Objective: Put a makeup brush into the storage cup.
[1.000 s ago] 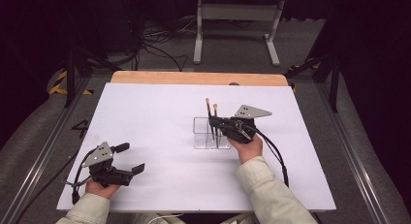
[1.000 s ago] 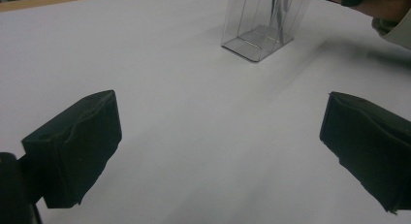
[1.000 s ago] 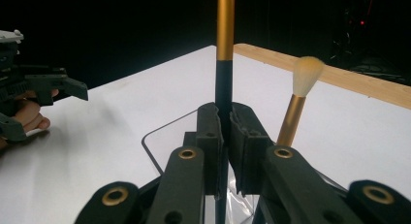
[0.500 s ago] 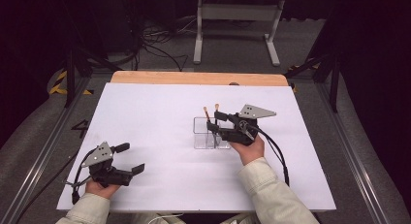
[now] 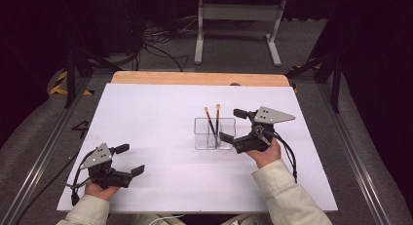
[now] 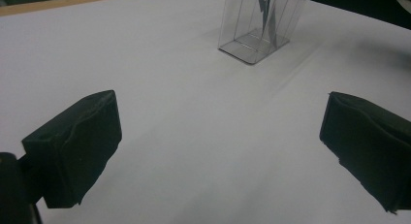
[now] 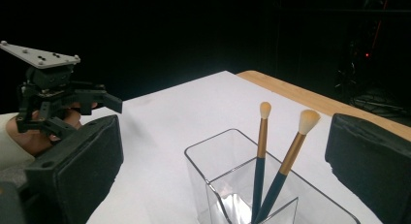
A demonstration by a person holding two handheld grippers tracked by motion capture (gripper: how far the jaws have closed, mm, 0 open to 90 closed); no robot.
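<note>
Brushes: two makeup brushes stand in a clear holder just in front of the right hand-held gripper, whose jaws are spread wide and hold nothing, one on each side of the holder's near end. Their long axes run nearly upright, bristle tips up, dark handles down; the two lean together and cross low in one compartment. Well apart, toward the table's near left corner, the left hand-held gripper rests low, jaws wide open and empty, facing the holder.
</note>
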